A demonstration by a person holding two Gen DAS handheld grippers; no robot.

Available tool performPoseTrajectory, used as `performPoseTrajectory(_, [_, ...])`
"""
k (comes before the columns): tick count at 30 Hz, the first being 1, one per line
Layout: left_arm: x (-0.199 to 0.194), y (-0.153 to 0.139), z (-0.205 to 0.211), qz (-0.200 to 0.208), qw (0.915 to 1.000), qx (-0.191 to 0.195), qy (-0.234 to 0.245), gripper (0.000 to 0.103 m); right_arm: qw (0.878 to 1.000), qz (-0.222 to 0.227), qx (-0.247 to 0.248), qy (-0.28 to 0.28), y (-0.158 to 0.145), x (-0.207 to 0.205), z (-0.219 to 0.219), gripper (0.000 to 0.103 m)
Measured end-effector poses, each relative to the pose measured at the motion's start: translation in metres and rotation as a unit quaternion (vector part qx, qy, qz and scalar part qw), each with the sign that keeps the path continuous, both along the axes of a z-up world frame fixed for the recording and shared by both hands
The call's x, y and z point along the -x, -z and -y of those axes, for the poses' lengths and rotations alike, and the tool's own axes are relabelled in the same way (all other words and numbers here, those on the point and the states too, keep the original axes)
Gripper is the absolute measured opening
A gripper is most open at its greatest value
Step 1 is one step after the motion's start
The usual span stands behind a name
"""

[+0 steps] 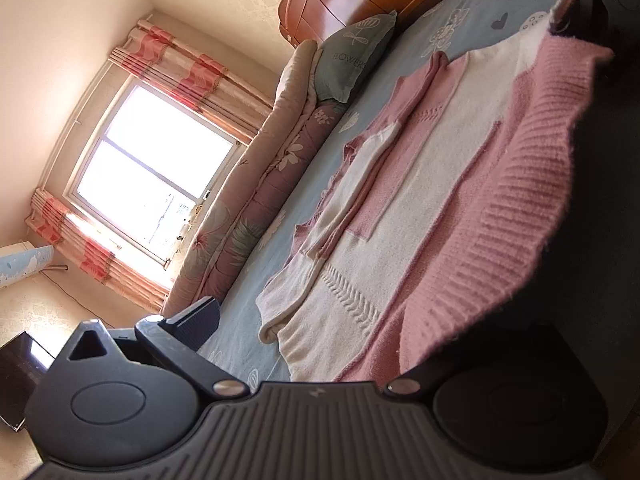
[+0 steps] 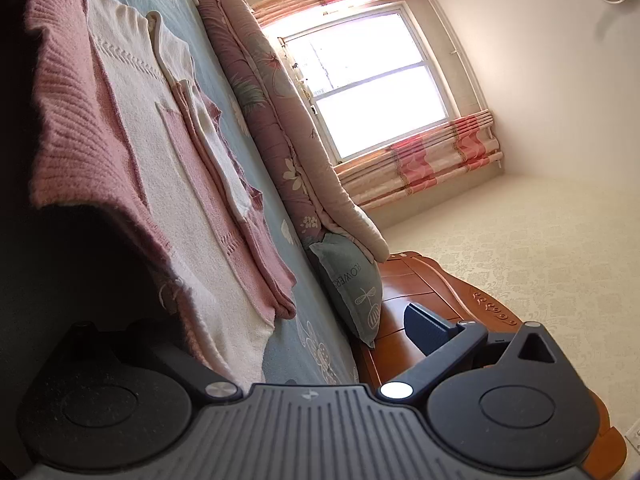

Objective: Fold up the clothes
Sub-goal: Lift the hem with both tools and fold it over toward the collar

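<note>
**Both grippers lift the hem of a pink and white sweater off the bed**

The sweater (image 1: pixel 432 184) lies flat on the blue bed sheet (image 1: pixel 472 24), with its sleeves folded over the body. Both cameras are rolled strongly to the side, so the bed runs diagonally in each view.

The left gripper (image 1: pixel 320 344) is tilted. One finger (image 1: pixel 200 320) stands free above the sheet, and the other is hidden under the raised pink ribbed hem (image 1: pixel 516 232). The jaws look far apart; whether they pinch the hem, I cannot tell.

The right gripper (image 2: pixel 296 344) mirrors this pose. One finger (image 2: pixel 428 330) is free before the wooden headboard (image 2: pixel 436 288), the other is under the lifted hem. A rolled quilt (image 2: pixel 272 92) and a pillow (image 2: pixel 352 284) lie beside the sweater, below the window (image 2: pixel 372 76).
</note>
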State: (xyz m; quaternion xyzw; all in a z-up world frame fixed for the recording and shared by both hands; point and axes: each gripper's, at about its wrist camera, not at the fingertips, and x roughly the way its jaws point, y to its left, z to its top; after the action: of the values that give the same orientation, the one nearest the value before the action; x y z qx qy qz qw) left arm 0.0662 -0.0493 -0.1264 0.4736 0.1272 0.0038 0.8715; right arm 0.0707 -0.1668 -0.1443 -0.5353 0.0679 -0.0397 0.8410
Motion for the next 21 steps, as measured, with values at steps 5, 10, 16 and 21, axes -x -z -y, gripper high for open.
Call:
performPoseTrajectory(5, [-0.005, -0.008, -0.001, 0.044, 0.999, -0.003, -0.009, 0.103, 1.0, -0.007, -0.001, 0.0, -0.002, -0.003, -0.001, 0.103])
performPoseTrajectory(10, [-0.013, -0.004, 0.001, 0.033, 0.999, -0.03, 0.0, 0.103, 1.0, -0.014, 0.002, -0.001, 0.001, -0.004, 0.0, 0.103])
performPoseTrajectory(16, [-0.03, -0.013, 0.002, 0.031, 0.9976, -0.062, 0.01, 0.103, 1.0, -0.001, 0.003, -0.001, -0.009, -0.017, 0.001, 0.103])
performPoseTrajectory(21, [-0.049, -0.026, 0.003, 0.038, 0.9966, -0.072, 0.012, 0.103, 1.0, 0.016, 0.003, 0.003, -0.021, -0.038, 0.001, 0.103])
